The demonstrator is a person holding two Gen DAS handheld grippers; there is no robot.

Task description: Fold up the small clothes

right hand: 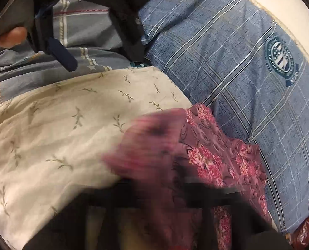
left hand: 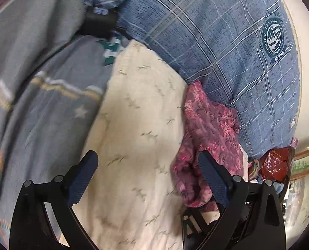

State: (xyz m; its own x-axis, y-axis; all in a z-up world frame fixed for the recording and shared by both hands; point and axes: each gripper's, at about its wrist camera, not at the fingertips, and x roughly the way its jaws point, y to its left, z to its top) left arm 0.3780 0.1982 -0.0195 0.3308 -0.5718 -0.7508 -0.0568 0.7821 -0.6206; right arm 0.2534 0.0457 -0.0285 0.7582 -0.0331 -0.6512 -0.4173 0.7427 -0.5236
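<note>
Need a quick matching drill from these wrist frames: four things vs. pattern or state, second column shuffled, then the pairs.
Things:
1. pillow
2. cream cloth
3. small garment
4. left claw

Pattern or state:
A. pink and maroon floral print
B. open, nothing between its fingers
C. blue plaid with a round crest badge
D. pale with small leaf sprigs

Pairs: 1-C, 2-D, 3-A, 4-B

The right claw is too blurred in its own view to judge.
</note>
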